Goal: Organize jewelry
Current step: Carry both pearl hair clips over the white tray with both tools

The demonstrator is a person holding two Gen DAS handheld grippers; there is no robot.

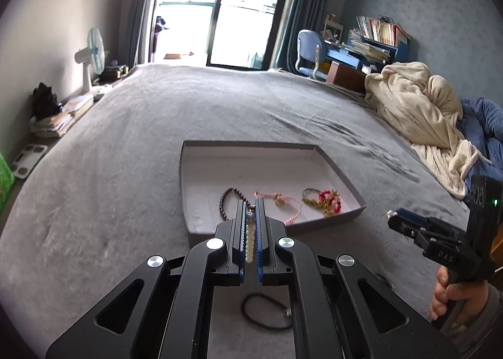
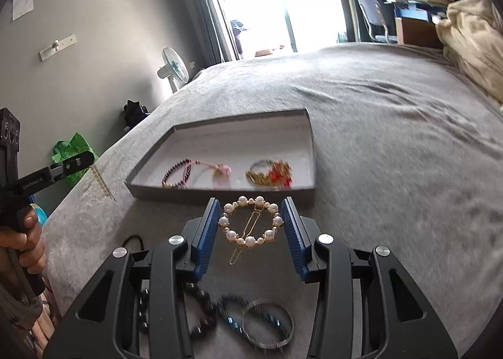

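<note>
Left gripper (image 1: 250, 211): jaws pressed together on a straight pearl strand (image 1: 250, 241), which stands up between the blue pads. From the right wrist view the same strand hangs from the gripper tip at 9 o'clock of the tray.

Right gripper (image 2: 251, 224): jaws part-spread, and the round pearl hair clip (image 2: 250, 222) sits between them. Pearls touch both pads, so it looks held by its rim, gold clasp hanging below.

Progress, as I judge it: about midway. Grey tray (image 1: 251, 147) already holds three pieces along its near edge: dark bead bracelet (image 1: 224, 203) at 7 o'clock, pink cord bracelet (image 1: 279, 200) at 6, gold-and-red chain cluster (image 1: 323, 200) at 5. Far half of the tray is bare.

Left to do: both held pieces are lifted but not yet in the tray. Loose on the bed near the grippers:
- black cord loop (image 1: 267, 312), under the left gripper
- dark beaded bracelet (image 2: 198, 305), blue bead bracelet (image 2: 232, 312) and clear bangle (image 2: 267, 324), blurred, under the right gripper

Surface: wide bed with grey plush cover (image 1: 188, 114), soft and creased. Tray sits flat on it.

Room: bright balcony door (image 1: 226, 7) at 12 o'clock, standing fan (image 1: 92, 57) at 10, cluttered desk with blue chair (image 1: 309, 54) at 1, cream blanket heap (image 1: 418, 107) at 2.
</note>
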